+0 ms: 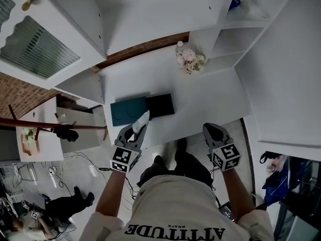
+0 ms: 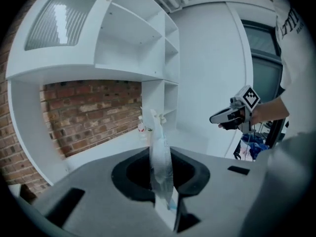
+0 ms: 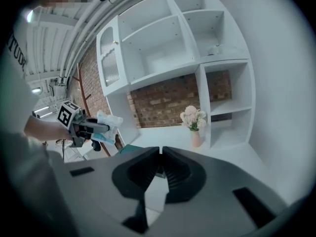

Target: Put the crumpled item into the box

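A white crumpled item is pinched in my left gripper, which hovers over the near edge of the white desk. In the left gripper view the crumpled item stands up as a thin strip between the closed jaws. Just beyond it on the desk lies a teal box with a dark box part beside it. My right gripper hangs at the desk's near edge to the right, shut with nothing in it. In the right gripper view its jaws meet, and the teal box shows at the left.
A vase of pale flowers stands at the back of the desk by the white shelving. A brick wall lies behind. Cables and another person are on the floor at the lower left.
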Motion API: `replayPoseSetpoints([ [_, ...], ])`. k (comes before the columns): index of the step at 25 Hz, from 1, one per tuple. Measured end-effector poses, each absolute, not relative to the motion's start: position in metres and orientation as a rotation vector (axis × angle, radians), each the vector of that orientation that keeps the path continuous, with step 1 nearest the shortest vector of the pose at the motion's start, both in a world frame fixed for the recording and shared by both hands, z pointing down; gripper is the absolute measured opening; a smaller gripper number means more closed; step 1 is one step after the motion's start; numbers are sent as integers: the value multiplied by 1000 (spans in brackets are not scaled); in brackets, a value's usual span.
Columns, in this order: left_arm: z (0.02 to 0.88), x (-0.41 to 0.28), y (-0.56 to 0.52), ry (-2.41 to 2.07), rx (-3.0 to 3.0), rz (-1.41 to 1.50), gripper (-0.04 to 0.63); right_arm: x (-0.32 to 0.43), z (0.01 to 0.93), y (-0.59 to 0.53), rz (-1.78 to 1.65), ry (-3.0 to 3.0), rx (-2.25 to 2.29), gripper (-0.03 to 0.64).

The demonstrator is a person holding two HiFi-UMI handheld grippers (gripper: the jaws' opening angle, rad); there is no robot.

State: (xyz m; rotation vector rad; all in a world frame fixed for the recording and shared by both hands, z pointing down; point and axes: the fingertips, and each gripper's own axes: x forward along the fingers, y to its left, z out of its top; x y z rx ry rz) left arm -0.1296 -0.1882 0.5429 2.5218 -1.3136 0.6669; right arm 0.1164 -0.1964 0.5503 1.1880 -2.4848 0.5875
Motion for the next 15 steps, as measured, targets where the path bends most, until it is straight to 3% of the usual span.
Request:
replayPoseSetpoints([
  [15,666,-95,-260,-1122,2491,1254,74,120,593,-246,739,-2509,1051,37],
])
